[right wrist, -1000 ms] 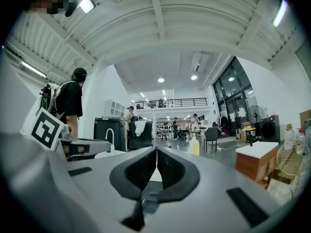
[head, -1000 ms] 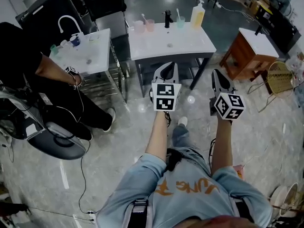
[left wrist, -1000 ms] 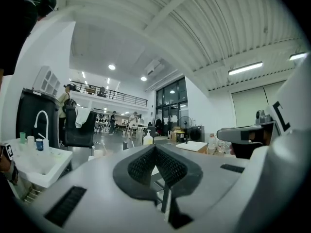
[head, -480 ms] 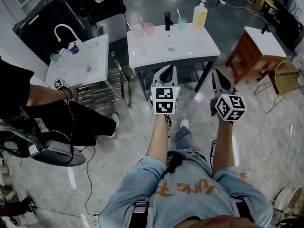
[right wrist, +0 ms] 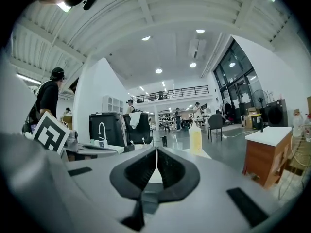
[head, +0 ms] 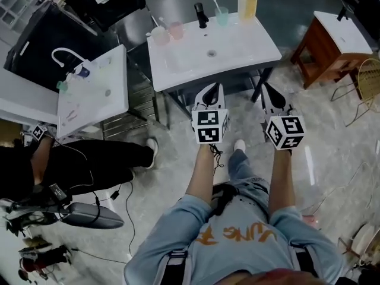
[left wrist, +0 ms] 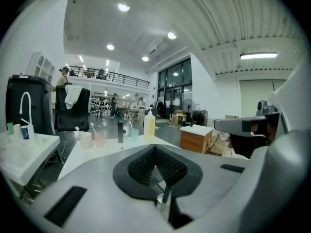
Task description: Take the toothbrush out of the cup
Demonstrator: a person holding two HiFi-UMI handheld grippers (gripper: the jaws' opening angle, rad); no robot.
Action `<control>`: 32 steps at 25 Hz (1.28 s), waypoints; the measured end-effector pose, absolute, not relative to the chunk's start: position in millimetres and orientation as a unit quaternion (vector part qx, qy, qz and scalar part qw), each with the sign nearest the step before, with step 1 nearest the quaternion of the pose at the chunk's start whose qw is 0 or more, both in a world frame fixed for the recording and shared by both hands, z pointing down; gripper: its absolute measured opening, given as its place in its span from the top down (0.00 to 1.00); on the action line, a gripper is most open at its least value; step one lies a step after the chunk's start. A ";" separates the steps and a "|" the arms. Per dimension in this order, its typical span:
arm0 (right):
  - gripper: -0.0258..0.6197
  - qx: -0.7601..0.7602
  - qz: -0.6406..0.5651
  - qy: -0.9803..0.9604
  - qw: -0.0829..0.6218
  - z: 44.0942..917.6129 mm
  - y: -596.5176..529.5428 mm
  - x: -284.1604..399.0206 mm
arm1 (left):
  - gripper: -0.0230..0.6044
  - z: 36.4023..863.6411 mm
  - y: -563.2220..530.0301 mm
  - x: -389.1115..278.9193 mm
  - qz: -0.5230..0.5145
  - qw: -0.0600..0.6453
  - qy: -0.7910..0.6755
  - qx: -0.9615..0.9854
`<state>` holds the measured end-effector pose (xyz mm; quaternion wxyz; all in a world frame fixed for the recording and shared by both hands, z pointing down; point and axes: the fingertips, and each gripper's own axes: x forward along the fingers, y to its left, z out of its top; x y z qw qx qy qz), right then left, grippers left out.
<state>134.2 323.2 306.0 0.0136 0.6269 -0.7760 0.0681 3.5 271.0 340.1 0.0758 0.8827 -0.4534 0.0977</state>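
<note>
Both tools are held side by side over the grey floor, at the near side of a white washbasin table (head: 255, 46). The left gripper (head: 212, 88) is seen with its black ribbed jaws pressed together and nothing between them. The right gripper (head: 265, 89) is likewise closed and empty.

Along the far edge of the table, from left to right, are lined up:
- a whitish cup (head: 159, 36) with a slanted toothbrush (head: 154, 22) in it
- a pink translucent cup (head: 176, 30)
- a black tap (head: 202, 13)
- a pale green translucent cup (head: 222, 18) holding a white toothbrush (head: 216, 5)
- a yellow pump bottle (head: 247, 5)

Both brushes are left standing in their cups, well apart from the grippers. A second white sink counter (head: 95, 91) is set to the left, and a brown wooden cabinet (head: 317, 55) to the right.
</note>
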 end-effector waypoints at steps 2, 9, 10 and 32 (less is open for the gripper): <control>0.92 0.625 0.078 -0.776 0.013 314.9 300.6 147.0 | 0.95 344.8 250.7 12.1 0.107 0.077 -0.457 0.880; 0.92 0.625 0.079 -0.777 -0.011 304.3 219.3 197.5 | 0.95 338.8 179.6 50.2 0.120 0.073 -0.459 0.877; 0.92 0.626 0.077 -0.776 -0.015 300.4 207.3 206.0 | 0.95 335.6 169.5 56.8 0.120 0.069 -0.458 0.878; 0.92 0.573 0.108 -0.811 0.044 349.9 33.7 206.8 | 0.95 372.7 11.4 59.9 0.103 0.114 -0.506 0.848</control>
